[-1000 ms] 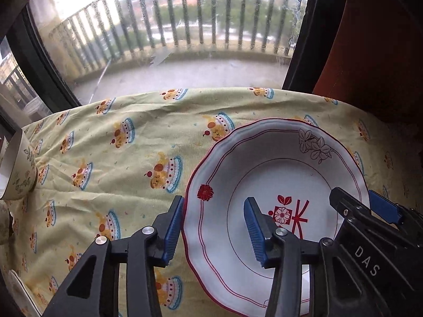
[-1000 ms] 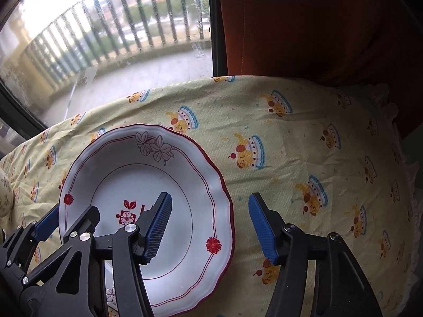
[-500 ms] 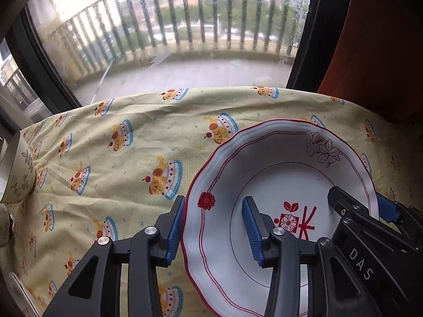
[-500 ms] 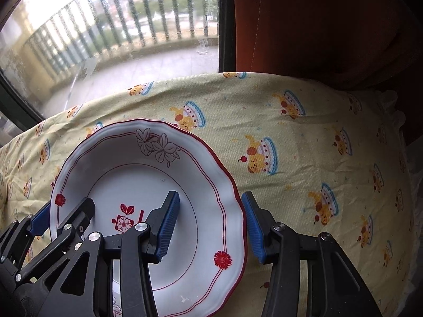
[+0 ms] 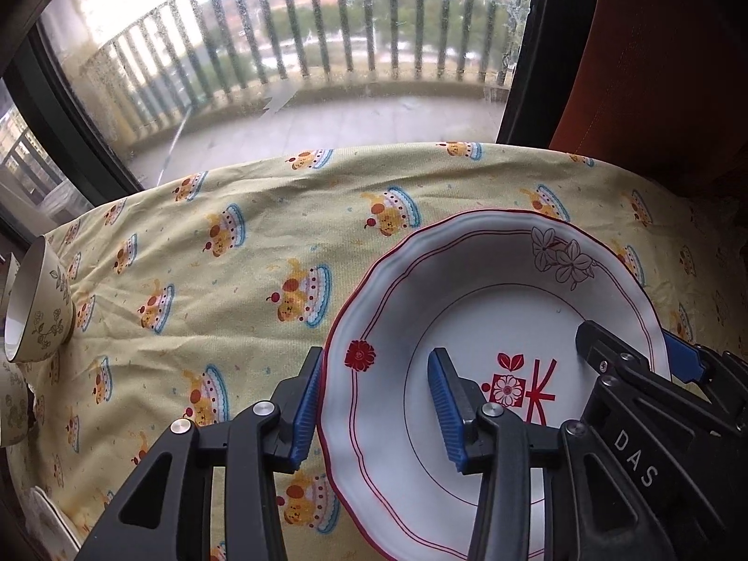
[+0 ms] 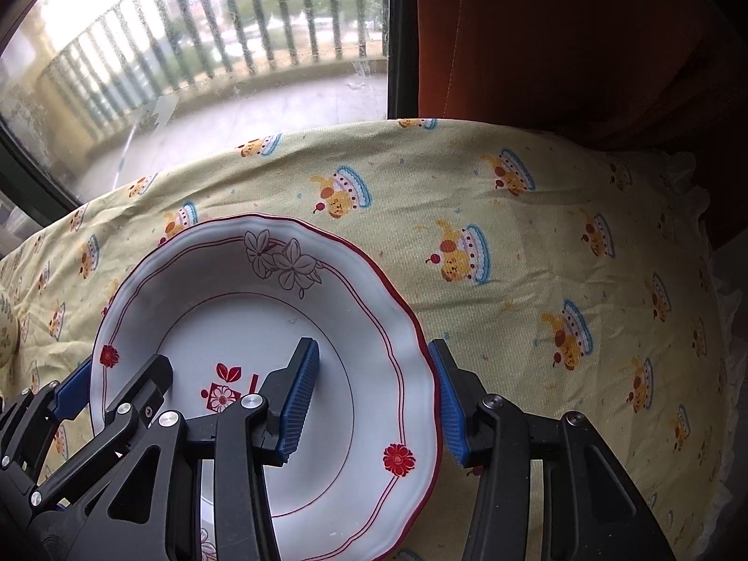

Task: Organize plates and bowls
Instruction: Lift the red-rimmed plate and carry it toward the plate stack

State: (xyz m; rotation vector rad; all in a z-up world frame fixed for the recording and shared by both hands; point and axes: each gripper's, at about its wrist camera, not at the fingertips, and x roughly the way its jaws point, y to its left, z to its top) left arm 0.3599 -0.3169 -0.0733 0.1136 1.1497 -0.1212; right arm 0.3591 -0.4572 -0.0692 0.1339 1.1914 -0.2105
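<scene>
Jaws of left gripper [image 5: 374, 409] and right gripper [image 6: 374, 402] straddling opposite rims of plate [image 5: 472, 327], outer pads touching; true clamping impossible to tell. Plate on table [image 5: 233, 280], bowl [image 5: 39, 304] far left.

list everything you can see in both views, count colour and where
plate: 1, white with red scalloped rim and red flower marks, on the cloth between the two claws
bowl: 1, cream with green leaf print, far left edge of the left view, lying tilted
tablecloth: 1, pale yellow with cake print, covering the table
curtain: 1, rust orange, right of the window
window: 1, dark frame, balcony railing outside
left claw: 1, black with blue pads, straddling the plate's left rim
right claw: 1, black with blue pads, straddling the plate's right rim
</scene>
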